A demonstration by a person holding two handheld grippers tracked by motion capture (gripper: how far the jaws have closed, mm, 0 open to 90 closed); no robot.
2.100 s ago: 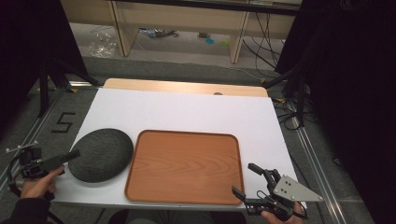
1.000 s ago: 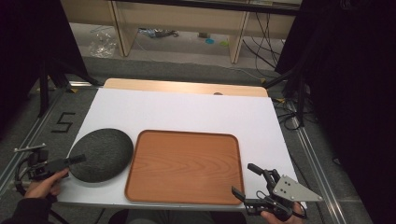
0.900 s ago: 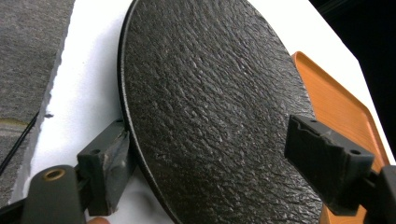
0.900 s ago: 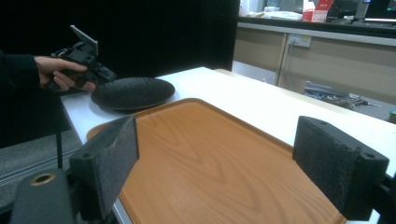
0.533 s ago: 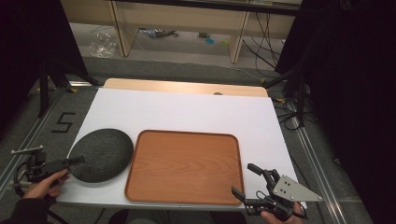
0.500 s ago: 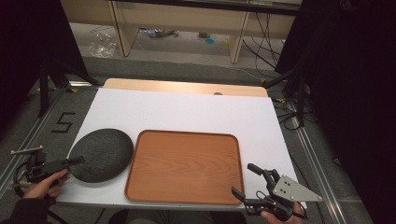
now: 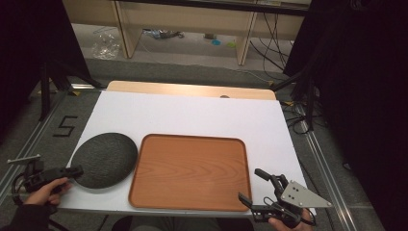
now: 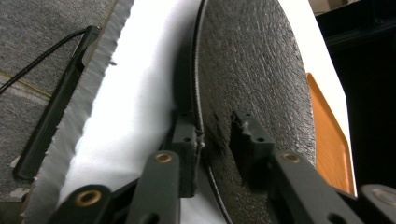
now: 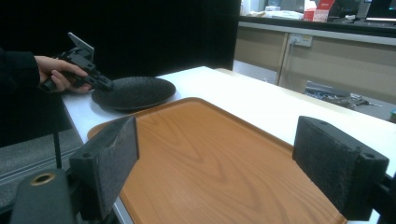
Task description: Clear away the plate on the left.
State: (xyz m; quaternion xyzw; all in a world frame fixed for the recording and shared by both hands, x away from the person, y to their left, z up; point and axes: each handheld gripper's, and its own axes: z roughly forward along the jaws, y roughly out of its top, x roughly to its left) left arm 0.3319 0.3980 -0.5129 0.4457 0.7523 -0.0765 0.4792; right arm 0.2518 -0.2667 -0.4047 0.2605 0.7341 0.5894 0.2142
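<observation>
Plate: a dark, round, rough plate (image 7: 103, 159) lies flat on the white table top (image 7: 192, 118), near its front left corner. It sits just to the left of the wooden tray, close beside it.

Plate and left gripper: the left gripper (image 7: 72, 171) is at the plate's near left edge. In the left gripper view, one jaw sits under the rim on the outer side and the other jaw sits on top of the plate (image 8: 252, 84). The rim runs between the two jaws. The jaws are part way closed around the rim, but I cannot tell if they squeeze it tight.

Left hand: a hand (image 7: 45, 190) holds the left gripper off the left side of the table. In the right gripper view the same hand (image 9: 58, 70) and gripper (image 9: 100, 83) show far off, at the plate's (image 9: 133, 92) edge.

Tray: a brown wooden tray (image 7: 190, 171) with a low rim lies flat in the middle front of the table. Nothing lies on it.

Right gripper: the right gripper (image 7: 252, 187) is at the front right corner of the tray, well apart from the plate. Its jaws are spread wide and grip nothing. In the right gripper view the tray (image 9: 210, 158) lies between and beyond the two jaws.

Floor: grey floor (image 7: 43, 130) lies left of the table, with a black mark like a 5 (image 7: 64, 127).
</observation>
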